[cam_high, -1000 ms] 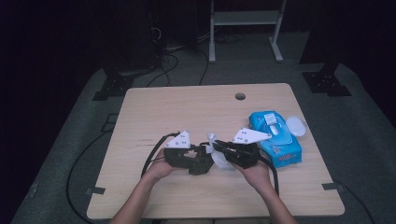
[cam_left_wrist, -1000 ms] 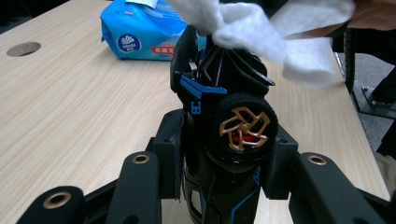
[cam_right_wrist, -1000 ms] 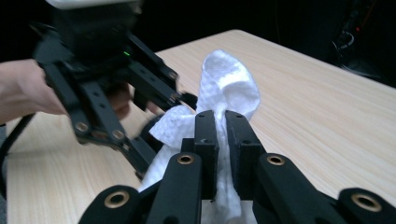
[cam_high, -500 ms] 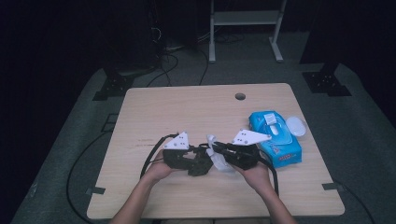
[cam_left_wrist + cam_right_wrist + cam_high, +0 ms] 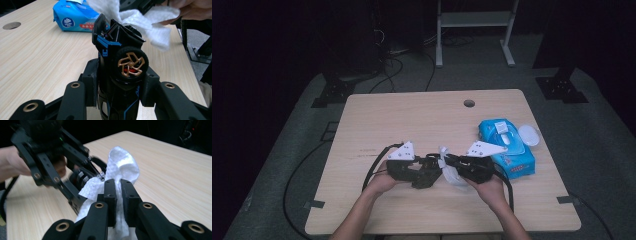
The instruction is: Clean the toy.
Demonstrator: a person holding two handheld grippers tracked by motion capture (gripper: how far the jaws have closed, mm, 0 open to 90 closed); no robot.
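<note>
My left gripper (image 5: 120,85) is shut on a black and blue toy car (image 5: 119,65) with bronze wheel rims, held nose up between the jaws. In the high view the left gripper (image 5: 426,172) and the right gripper (image 5: 451,167) meet over the table's front middle. My right gripper (image 5: 118,195) is shut on a white wet wipe (image 5: 120,173), whose crumpled end presses against the toy car (image 5: 86,176). In the left gripper view the wipe (image 5: 140,20) drapes over the car's upper end.
A blue pack of wet wipes (image 5: 506,147) lies at the table's right with its white lid (image 5: 529,135) flipped open. The wooden table (image 5: 412,125) has a round cable hole (image 5: 469,103) near its far edge. Cables trail off the left front.
The right gripper and the wipe have shifted slightly against the car; the left gripper has stayed in place.
</note>
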